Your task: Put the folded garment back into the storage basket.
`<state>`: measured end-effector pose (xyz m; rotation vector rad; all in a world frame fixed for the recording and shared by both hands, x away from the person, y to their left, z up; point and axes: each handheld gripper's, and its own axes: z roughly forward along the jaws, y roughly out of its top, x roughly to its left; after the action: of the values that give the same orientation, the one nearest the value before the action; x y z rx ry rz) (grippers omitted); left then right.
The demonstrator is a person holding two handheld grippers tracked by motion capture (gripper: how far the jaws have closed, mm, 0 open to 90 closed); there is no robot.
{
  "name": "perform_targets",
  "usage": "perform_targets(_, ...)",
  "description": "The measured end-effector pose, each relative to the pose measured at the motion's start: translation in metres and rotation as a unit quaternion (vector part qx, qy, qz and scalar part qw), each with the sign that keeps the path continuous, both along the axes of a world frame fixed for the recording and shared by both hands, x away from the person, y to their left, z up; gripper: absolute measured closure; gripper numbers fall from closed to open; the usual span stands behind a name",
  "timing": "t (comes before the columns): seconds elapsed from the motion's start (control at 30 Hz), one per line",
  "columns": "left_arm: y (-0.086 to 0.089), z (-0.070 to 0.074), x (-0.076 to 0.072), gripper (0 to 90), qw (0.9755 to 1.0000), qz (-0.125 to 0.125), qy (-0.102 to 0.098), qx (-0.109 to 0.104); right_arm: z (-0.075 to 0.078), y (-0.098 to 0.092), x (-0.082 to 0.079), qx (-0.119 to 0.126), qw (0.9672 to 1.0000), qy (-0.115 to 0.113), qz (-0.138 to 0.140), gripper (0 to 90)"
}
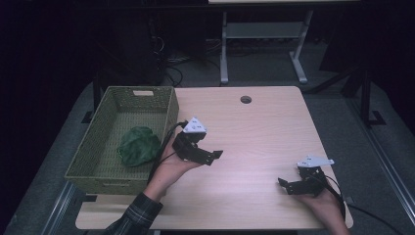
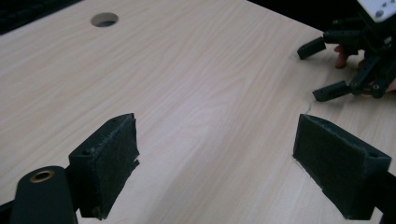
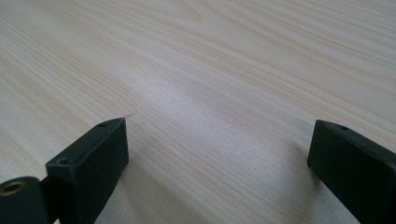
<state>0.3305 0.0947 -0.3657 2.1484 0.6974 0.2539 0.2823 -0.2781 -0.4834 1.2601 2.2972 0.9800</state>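
A green leafy vegetable lies inside a woven olive basket at the table's left side. My left gripper is held just right of the basket, jaws pointing right, open and empty; in the left gripper view only bare wood lies between its pads. My right gripper rests low near the table's front right corner, jaws pointing left, open and empty, also seen from the right gripper view. The right gripper shows in the left gripper view at upper right.
The light wooden table has a round cable hole near its far edge. Beyond the table, a white desk frame and cables stand on the dark floor.
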Motion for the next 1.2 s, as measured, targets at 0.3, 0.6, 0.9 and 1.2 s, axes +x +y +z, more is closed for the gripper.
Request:
perform_targets(0.3, -0.021, -0.041, -0.004, 13.1, 0.9996, -0.019, 0.013, 0.017, 0.0, 0.0, 0.0, 0.001, 1.0, 0.0, -0.001, 5.0)
perform_targets(0.6, -0.025, -0.074, -0.003, 13.0, 0.9992, -0.015, 0.017, 0.033, 0.0, 0.0, 0.0, 0.001, 1.0, 0.0, -0.001, 5.0)
perform_targets(0.9, -0.022, -0.096, 0.002, 12.9, 0.9988, 0.0, 0.016, 0.047, 0.0, 0.0, 0.0, 0.001, 1.0, 0.0, -0.001, 5.0)
perform_targets(1.2, -0.018, -0.11, 0.005, 12.7, 0.998, 0.01, 0.015, 0.061, 0.0, 0.0, 0.0, 0.001, 1.0, 0.0, -0.001, 5.0)
